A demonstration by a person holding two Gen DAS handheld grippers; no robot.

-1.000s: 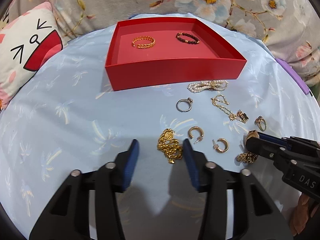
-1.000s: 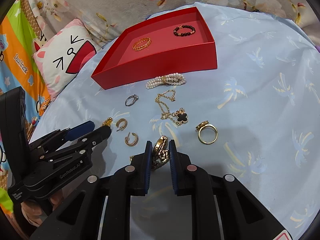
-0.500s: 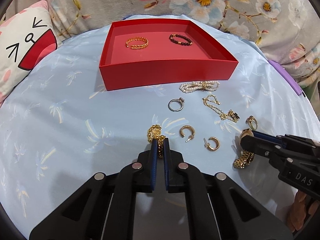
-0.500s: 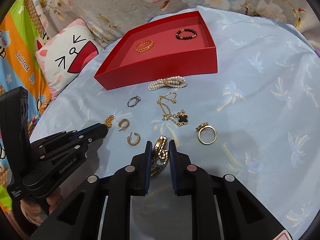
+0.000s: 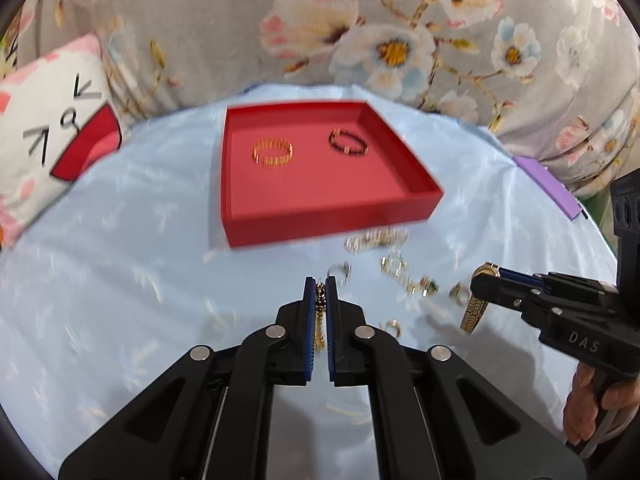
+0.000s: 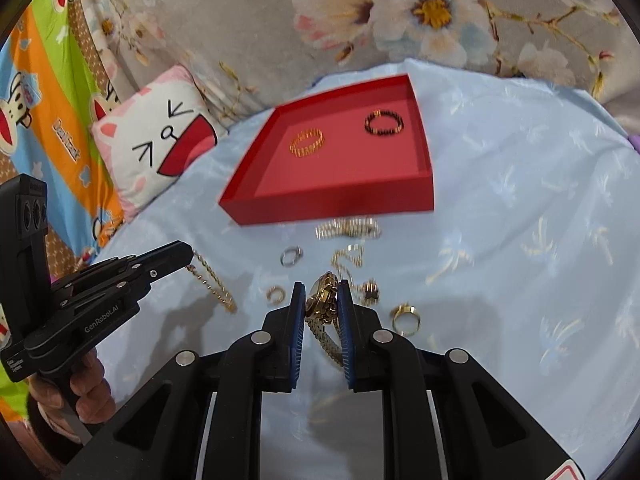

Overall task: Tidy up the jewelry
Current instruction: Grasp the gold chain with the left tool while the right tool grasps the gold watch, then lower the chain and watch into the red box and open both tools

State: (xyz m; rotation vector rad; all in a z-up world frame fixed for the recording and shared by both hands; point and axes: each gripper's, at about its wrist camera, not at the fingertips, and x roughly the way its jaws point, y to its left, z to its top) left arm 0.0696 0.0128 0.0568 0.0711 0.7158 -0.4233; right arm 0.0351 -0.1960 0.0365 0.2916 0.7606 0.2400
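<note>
A red tray (image 5: 320, 220) (image 6: 340, 202) stands on the light blue cloth and holds a gold bracelet (image 5: 273, 152) and a dark bead bracelet (image 5: 349, 142). My left gripper (image 5: 320, 286) is shut on a gold chain (image 5: 319, 320), which hangs below it above the cloth; the chain also shows in the right wrist view (image 6: 212, 280). My right gripper (image 6: 322, 292) is shut on a gold watch (image 6: 322, 304), lifted off the cloth; the watch also shows in the left wrist view (image 5: 474, 308). Loose on the cloth lie a pearl bracelet (image 6: 348, 228), a silver ring (image 6: 291, 257), a pendant chain (image 6: 352, 260), a gold ring (image 6: 406, 318) and hoop earrings (image 6: 276, 294).
A cat-face cushion (image 6: 156, 152) lies at the left of the cloth. A flowered grey fabric (image 5: 360, 32) rises behind the tray. A purple object (image 5: 548, 184) lies at the right edge. Striped cartoon fabric (image 6: 48, 80) is at the far left.
Both grippers have risen off the cloth with their pieces: the left with the gold chain, the right with the gold watch. The left gripper shut on the chain earlier in the second.
</note>
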